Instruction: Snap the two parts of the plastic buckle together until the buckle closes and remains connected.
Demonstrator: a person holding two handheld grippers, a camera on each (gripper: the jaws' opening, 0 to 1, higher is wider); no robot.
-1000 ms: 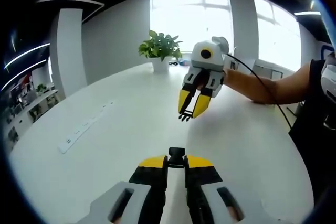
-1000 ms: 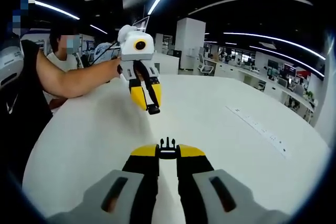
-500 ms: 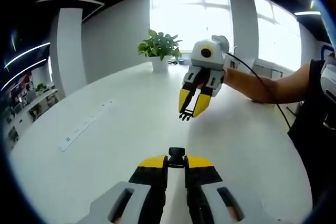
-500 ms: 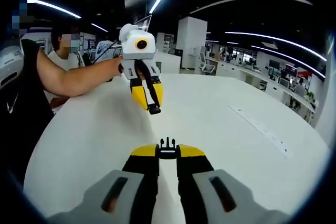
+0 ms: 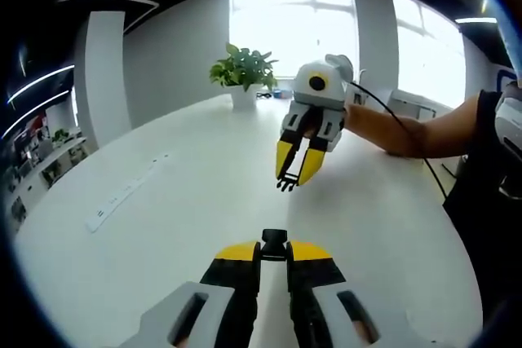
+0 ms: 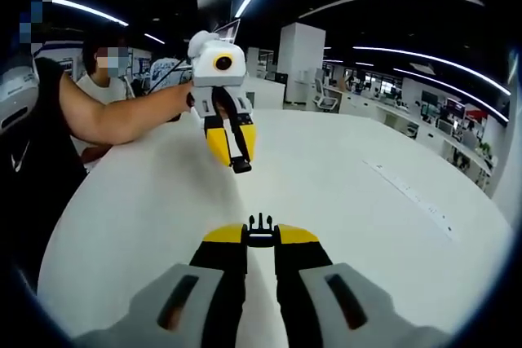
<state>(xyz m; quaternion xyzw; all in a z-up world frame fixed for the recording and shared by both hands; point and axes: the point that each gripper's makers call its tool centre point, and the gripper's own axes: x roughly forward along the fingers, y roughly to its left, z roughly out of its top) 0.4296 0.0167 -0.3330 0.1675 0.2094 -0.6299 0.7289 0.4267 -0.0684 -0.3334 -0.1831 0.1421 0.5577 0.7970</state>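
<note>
Above the white table (image 5: 163, 226), the left gripper (image 5: 274, 248) pinched the buckle socket (image 5: 274, 240) and the right gripper (image 6: 260, 234) clamped the pronged buckle half (image 6: 260, 222), well apart.

Open-plan office; desks (image 6: 383, 107), white table (image 5: 188, 193), potted plant (image 5: 242, 75).

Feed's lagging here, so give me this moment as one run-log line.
left gripper: shut on socket half | right gripper: shut on pronged half | halves apart, held above table | buckle not closed
</note>
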